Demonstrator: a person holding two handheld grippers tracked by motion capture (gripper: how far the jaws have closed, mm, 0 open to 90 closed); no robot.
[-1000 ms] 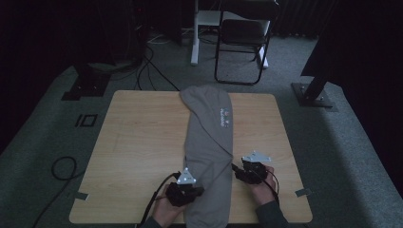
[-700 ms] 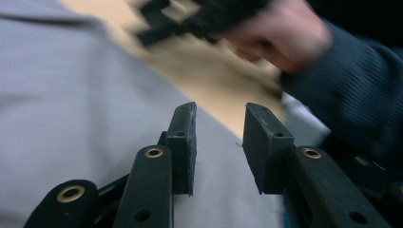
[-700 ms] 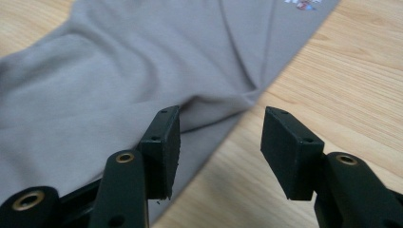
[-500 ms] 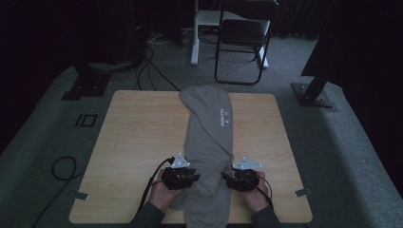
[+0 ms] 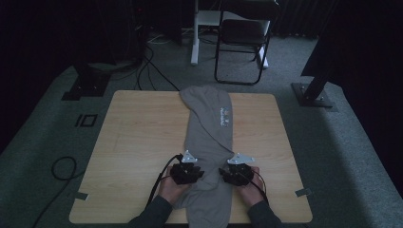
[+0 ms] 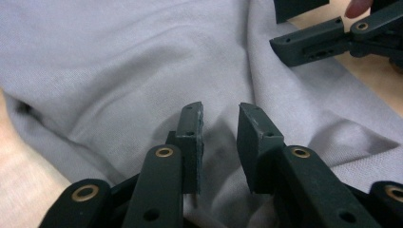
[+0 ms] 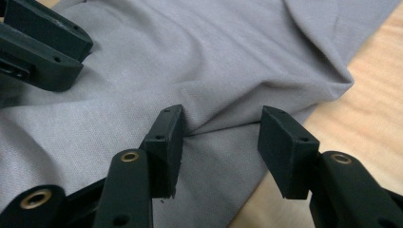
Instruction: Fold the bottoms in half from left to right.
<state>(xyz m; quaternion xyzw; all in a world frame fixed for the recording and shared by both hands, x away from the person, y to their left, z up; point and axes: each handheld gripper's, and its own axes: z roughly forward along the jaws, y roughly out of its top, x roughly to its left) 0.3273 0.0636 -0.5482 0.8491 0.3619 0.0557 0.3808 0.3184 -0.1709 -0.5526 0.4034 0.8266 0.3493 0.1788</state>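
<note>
A person's hands set the left claw (image 5: 188, 172) and the right claw (image 5: 237, 173) at either edge of a grey folded garment (image 5: 209, 137) near the front of the wooden worktop (image 5: 138, 137). Both claws stand apart over the cloth, pressing nothing; their jaws have just been closing. The garment runs lengthwise to the worktop's far edge, with a small printed mark (image 5: 224, 116) near its far end. A folding chair (image 5: 242, 38) stands beyond on the carpet.

Grey garment (image 5: 209, 128): soft knit cloth, folded into a long narrow strip down the middle of the wooden table, far end rounded, small printed mark on the right side, near end creased and hanging over the near edge.
</note>
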